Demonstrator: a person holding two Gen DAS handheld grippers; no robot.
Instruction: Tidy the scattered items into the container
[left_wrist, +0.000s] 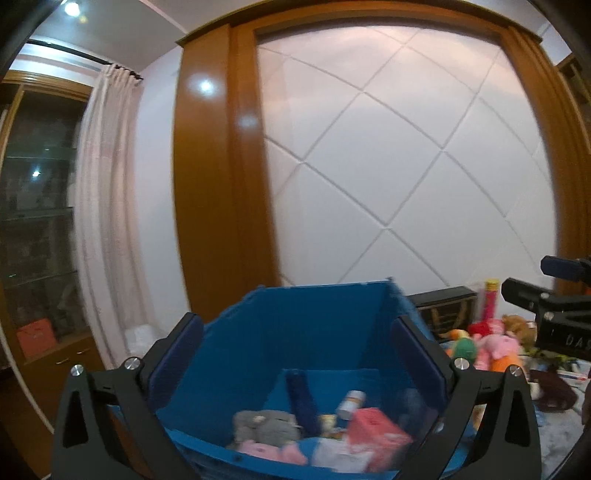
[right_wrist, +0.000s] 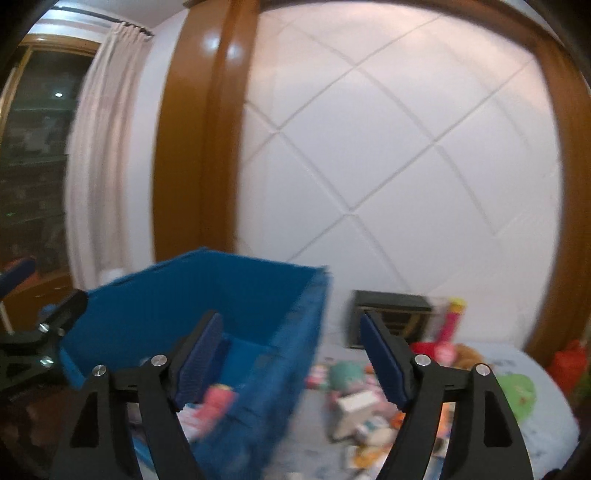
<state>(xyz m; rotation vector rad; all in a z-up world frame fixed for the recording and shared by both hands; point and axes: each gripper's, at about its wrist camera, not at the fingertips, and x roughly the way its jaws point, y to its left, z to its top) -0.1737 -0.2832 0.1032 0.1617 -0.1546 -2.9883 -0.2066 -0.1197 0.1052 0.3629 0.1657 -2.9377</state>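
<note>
Toys (right_wrist: 343, 373) look soft and light; we would pinch their bodies. Both hand-held grippers (left_wrist: 295, 354) (right_wrist: 291, 354) gape, empty, by the bin (left_wrist: 314, 317).

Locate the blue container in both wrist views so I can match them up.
Left wrist: blue container at bottom centre, framed between the open fingers.
Right wrist: blue container at lower left, behind the left finger.
Shared landmark: the brown wooden frame behind it.

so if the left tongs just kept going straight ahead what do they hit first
Probably the far inner wall of the blue crate; the left tongs are open and aimed into it, above the items inside. Blur leaves depth unclear.
</note>
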